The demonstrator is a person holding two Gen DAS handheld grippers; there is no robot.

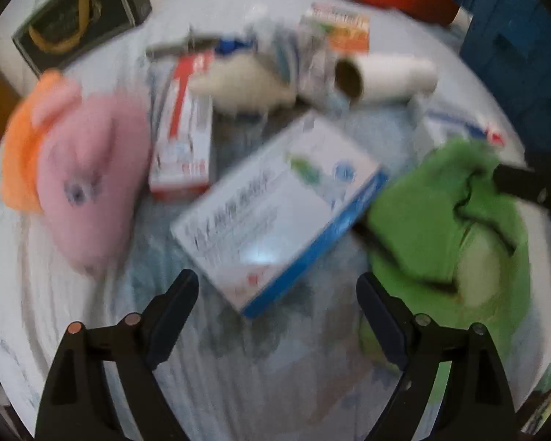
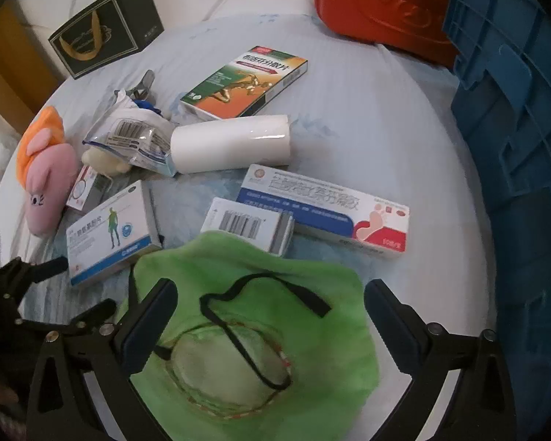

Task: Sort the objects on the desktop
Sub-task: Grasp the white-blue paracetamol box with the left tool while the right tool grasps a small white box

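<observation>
My left gripper (image 1: 277,283) hangs open, steeply tilted down over the pale blue cloth, its fingertips on either side of the near corner of a white and blue medicine box (image 1: 275,205), not touching it. This view is blurred. My right gripper (image 2: 272,290) is open wide over a green fabric pouch (image 2: 257,349) with a black strap; the left pad overlaps the fabric and the right pad stands clear of it. The same medicine box (image 2: 110,231) lies left of the pouch, with the left gripper (image 2: 80,286) beside it.
A pink and orange plush (image 2: 47,183), a white roll (image 2: 231,143), a plastic packet (image 2: 128,139), a green and orange box (image 2: 244,81), a long blue and white box (image 2: 323,209) and a barcoded box (image 2: 246,224) lie around. Behind stand a black box (image 2: 103,36), red case (image 2: 382,3) and blue crate (image 2: 514,110).
</observation>
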